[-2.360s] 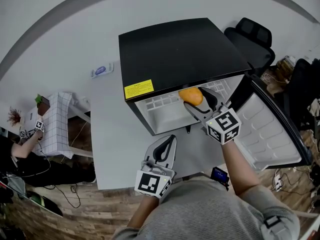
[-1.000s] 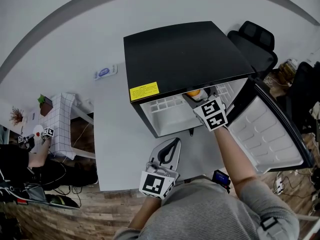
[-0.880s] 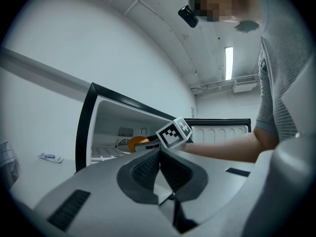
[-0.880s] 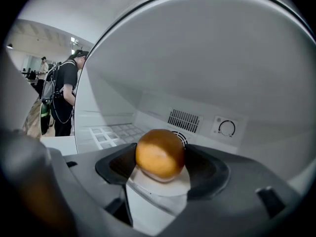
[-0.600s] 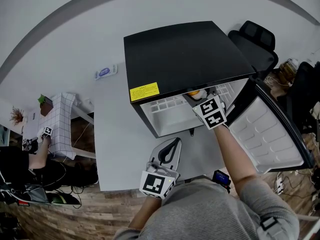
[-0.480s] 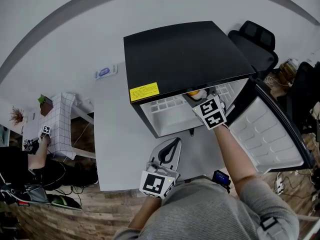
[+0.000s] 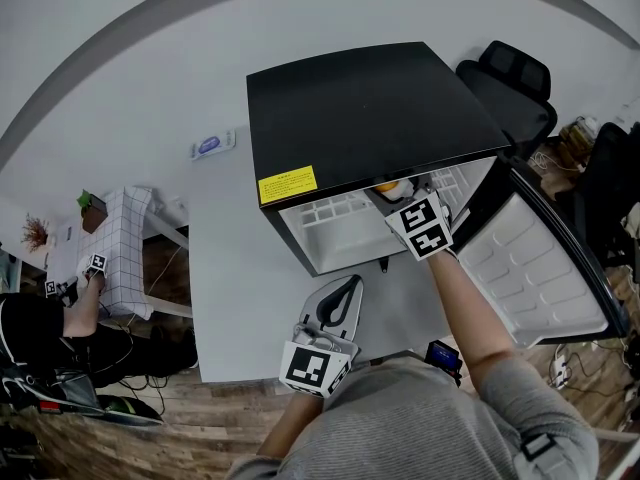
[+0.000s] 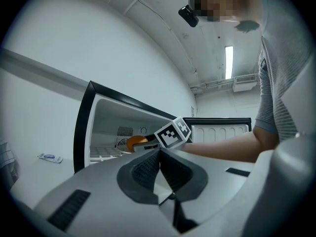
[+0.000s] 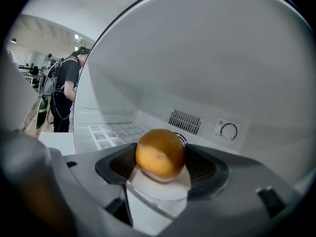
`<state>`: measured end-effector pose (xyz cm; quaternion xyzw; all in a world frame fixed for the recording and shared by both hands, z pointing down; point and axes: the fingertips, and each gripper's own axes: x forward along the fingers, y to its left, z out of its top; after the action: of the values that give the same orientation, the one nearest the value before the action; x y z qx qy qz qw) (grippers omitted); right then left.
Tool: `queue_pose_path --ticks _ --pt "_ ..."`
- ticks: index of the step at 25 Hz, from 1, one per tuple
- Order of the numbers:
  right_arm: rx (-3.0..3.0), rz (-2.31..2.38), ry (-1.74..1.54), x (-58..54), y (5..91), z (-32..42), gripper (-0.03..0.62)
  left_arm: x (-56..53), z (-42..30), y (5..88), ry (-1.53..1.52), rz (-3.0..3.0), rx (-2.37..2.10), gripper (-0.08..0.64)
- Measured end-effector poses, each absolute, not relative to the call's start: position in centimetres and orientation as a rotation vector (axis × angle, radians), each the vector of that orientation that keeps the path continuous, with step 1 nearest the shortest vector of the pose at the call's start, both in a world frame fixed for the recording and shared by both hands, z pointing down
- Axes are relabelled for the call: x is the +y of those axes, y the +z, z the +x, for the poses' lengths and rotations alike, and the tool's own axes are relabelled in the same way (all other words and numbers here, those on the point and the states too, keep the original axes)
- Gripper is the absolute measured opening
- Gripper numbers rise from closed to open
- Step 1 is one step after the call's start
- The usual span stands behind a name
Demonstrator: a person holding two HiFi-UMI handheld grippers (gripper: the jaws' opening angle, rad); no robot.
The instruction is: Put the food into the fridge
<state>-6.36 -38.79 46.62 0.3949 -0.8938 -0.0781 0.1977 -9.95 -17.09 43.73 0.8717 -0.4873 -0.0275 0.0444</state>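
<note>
A small black fridge stands on the grey table with its door swung open to the right. My right gripper reaches inside it, shut on an orange bun, which also peeks out as an orange bun under the fridge's top edge. The white wire shelf runs across the inside. My left gripper rests low in front of the fridge, shut with nothing between its jaws. From the left gripper I see the bun inside the fridge.
A black office chair stands behind the fridge at right. A small blue-and-white packet lies on the table at left. A checked cloth table and another person are at far left. The fridge back wall shows a vent and a dial.
The right gripper has pushed the bun from the fridge's front edge deeper inside. Over the last second it has held still. The left gripper has barely moved.
</note>
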Motion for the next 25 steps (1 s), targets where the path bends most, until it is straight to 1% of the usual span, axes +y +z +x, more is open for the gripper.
queue_pose_path --ticks 25 --pt "-2.601 1.117 -0.161 -36.5 45.0 -5.3 0.311 -16.8 -9.2 43.7 -0.08 2.685 -1.474 0.011"
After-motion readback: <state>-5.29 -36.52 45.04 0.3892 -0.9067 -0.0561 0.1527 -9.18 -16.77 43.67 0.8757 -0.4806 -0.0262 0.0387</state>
